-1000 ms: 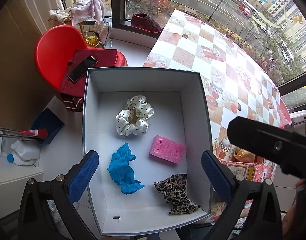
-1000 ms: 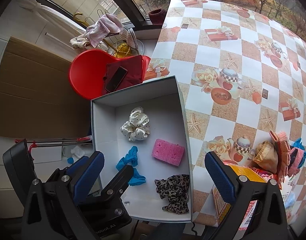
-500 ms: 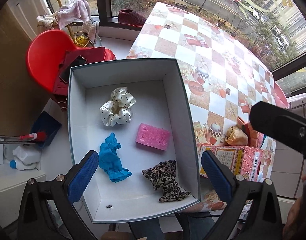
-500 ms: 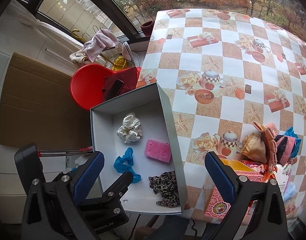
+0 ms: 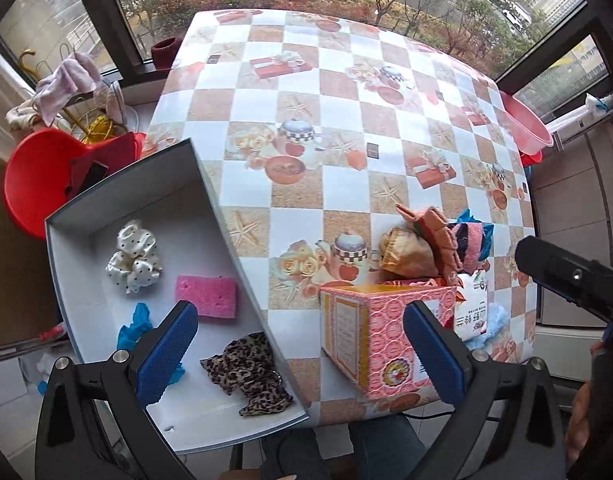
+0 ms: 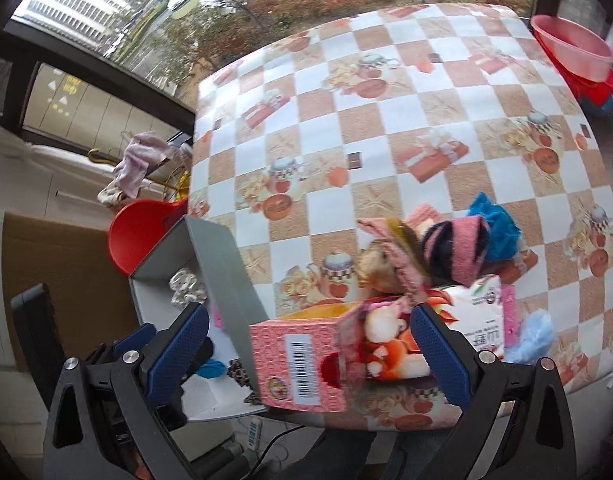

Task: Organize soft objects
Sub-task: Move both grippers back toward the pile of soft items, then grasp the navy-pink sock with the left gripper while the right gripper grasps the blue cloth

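Sponge [image 5: 206, 296] lies flat, long axis left-right.

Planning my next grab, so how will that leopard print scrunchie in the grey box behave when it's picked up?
The leopard print scrunchie lies crumpled and flat in the grey box, so it is probably floppy and will droop. It looks like thin fabric, likely very light. Unlikely to roll.
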A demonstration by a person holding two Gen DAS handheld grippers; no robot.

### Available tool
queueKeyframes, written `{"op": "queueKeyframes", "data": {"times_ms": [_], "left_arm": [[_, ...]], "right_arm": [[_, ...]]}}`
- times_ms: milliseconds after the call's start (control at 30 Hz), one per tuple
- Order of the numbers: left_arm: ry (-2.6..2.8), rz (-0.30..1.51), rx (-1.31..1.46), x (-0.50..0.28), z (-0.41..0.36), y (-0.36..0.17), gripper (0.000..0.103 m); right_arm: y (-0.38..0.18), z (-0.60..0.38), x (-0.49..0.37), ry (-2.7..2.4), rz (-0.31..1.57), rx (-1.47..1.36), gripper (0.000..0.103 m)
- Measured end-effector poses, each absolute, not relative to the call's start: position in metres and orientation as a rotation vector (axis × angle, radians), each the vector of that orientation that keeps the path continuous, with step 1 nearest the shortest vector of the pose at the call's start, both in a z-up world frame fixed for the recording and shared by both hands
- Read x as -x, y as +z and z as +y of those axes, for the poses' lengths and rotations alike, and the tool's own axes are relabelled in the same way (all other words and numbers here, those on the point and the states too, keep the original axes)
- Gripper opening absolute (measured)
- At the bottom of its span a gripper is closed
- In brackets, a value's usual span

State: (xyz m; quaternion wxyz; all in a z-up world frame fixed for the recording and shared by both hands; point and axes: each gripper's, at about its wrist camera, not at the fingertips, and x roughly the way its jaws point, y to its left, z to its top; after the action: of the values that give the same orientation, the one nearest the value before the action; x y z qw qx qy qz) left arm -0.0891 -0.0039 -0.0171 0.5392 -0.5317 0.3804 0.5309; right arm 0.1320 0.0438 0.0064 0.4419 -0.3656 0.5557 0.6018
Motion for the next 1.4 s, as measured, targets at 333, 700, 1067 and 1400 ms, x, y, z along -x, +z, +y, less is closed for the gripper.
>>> {"op": "queueKeyframes", "data": {"times_ms": [333,700,1067,1400], "left_arm": [[1.195,0.938,1.286,0.046,0.025,-0.016,0.103],[1.111,1.015,1.387,-0.019,0.077,-0.048,0.103],[1.128,1.106,1.540,-0.053,0.106,-0.098,0.103],[1.144,1.283,1.461,-0.095,0.119,-0.130,0.103]], "right_arm": [[-0.061,0.058,-0.225,1.234,1.474,0.930,0.101],[-0.121,0.077,-0.255,1.197,1.519,1.019,0.101],[-0.169,0.119,-0.268,1.196,1.402,1.196,0.101],[-0.155,0.138,-0.390,1.022,1.396,0.976,0.101]]}}
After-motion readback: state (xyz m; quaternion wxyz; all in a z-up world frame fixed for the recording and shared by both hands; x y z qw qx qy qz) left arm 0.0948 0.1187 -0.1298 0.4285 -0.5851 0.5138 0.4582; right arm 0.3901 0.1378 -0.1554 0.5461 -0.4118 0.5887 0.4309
